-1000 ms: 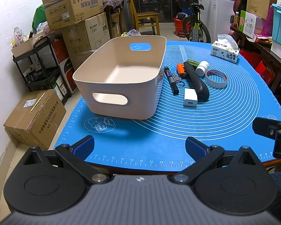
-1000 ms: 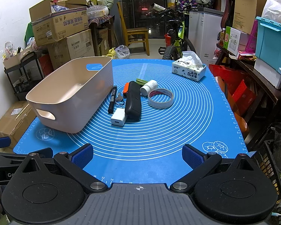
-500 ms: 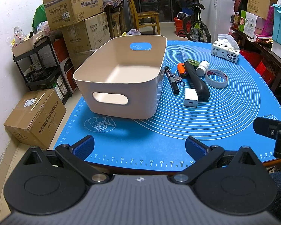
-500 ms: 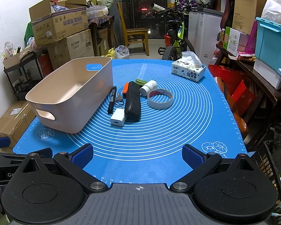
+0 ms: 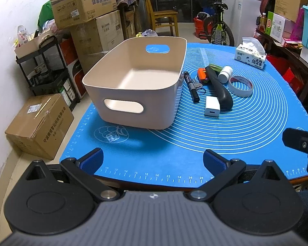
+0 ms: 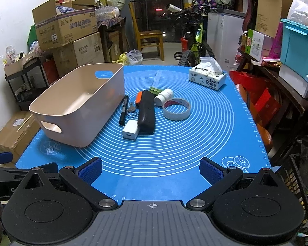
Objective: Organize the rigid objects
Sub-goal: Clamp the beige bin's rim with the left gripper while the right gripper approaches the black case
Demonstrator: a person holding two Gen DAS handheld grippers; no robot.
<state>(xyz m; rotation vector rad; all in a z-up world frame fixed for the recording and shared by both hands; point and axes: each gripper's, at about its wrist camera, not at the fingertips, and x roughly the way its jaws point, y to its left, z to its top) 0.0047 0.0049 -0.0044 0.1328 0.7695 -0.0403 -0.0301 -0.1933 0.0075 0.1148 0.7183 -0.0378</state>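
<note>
A: Where are the items?
B: Marker [image 6: 124, 112], charger [image 6: 130, 132], black case [image 6: 146, 114], tape roll [image 6: 176, 108] lie beside the bin [image 6: 80, 106].
A: Tools?
B: Left tool [image 5: 153, 161] and right tool [image 6: 151, 167]: fingers apart, holding nothing, above the bench's near edge.

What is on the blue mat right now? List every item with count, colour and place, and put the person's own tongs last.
bin: 1, beige, left part of mat, nothing seen inside
marker: 1, black, beside the bin's right wall
keys: 1 set, metal, between marker and black case
black case: 1, black, mat centre
charger: 1, white, touching the case's near end
orange item: 1, orange, by the case's far end
green item: 1, green, behind the case
bottle: 1, white, lying beside tape
tape roll: 1, whitish, right of case
tissue pack: 1, white, far right
mat: 1, blue
left tongs: open, near edge
right tongs: open, near edge
</note>
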